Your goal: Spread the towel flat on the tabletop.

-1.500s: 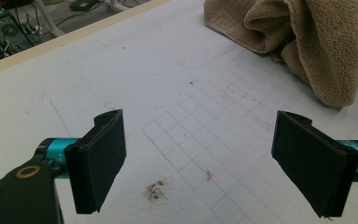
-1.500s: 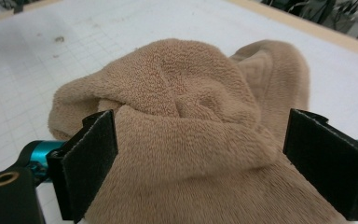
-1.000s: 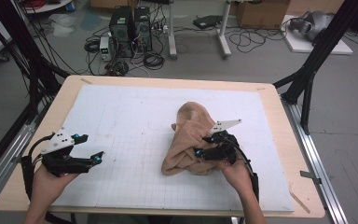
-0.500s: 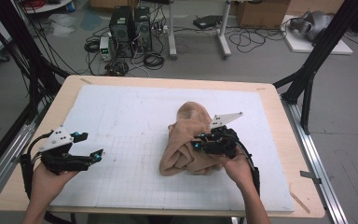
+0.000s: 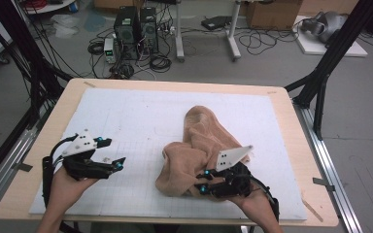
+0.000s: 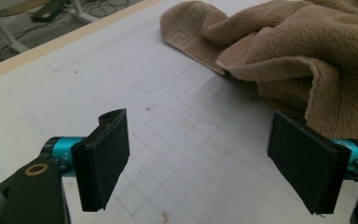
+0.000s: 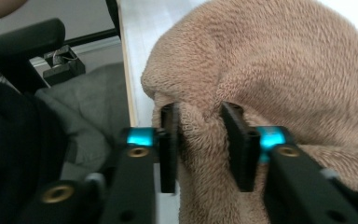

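Towel (image 5: 199, 150), tan fluffy terry, crumpled mound, white gridded mat (image 5: 141, 121)

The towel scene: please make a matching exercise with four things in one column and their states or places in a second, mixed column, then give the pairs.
Things:
1. left tool
2. right tool
3. towel
4. white mat

States or places:
A. crumpled in a heap
B. jaws wide apart, nothing between them
C. spread flat over the wooden table
D. jaws with a fold of cloth between them

Pairs: 1-B, 2-D, 3-A, 4-C
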### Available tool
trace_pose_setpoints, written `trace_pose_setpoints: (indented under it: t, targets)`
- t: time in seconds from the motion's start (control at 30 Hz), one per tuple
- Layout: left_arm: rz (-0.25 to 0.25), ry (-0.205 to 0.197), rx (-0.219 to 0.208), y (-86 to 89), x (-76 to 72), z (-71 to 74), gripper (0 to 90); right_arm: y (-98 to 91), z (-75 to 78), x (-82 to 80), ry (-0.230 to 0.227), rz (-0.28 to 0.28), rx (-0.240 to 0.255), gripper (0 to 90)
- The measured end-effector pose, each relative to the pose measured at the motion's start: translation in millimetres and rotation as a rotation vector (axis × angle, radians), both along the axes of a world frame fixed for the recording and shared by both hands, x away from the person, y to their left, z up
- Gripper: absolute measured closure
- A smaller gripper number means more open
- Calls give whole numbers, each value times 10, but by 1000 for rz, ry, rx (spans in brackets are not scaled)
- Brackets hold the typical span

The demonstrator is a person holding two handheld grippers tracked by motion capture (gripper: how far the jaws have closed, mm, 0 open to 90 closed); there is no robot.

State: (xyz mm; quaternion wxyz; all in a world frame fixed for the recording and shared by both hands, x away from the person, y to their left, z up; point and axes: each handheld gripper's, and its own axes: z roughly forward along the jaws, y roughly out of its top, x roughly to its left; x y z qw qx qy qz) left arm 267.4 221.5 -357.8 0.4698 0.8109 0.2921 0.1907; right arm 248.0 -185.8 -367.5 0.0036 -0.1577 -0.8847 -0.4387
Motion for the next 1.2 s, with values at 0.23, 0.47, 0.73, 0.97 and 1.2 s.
trace_pose_setpoints:
  t: [0.23, 0.47, 0.73, 0.97, 1.2]
  targets:
    - [-88, 6, 17, -375, 75, -50, 241, -396, 57, 32, -60, -160, 60, 465]
    - [-176, 30, 14, -772, 250, -19, 259, -653, -22, 205, -86, -298, 15, 387]
    - [-262, 20, 33, -1164, 533, -81, 328, -865, -258, 442, -59, -419, -18, 340]
    - [-329, 199, 86, -1490, 875, -453, 371, -811, -506, 603, -2, -403, -64, 427]
    - [-399, 240, 161, -1662, 896, -618, 662, -811, -546, 555, 3, -354, -62, 653]
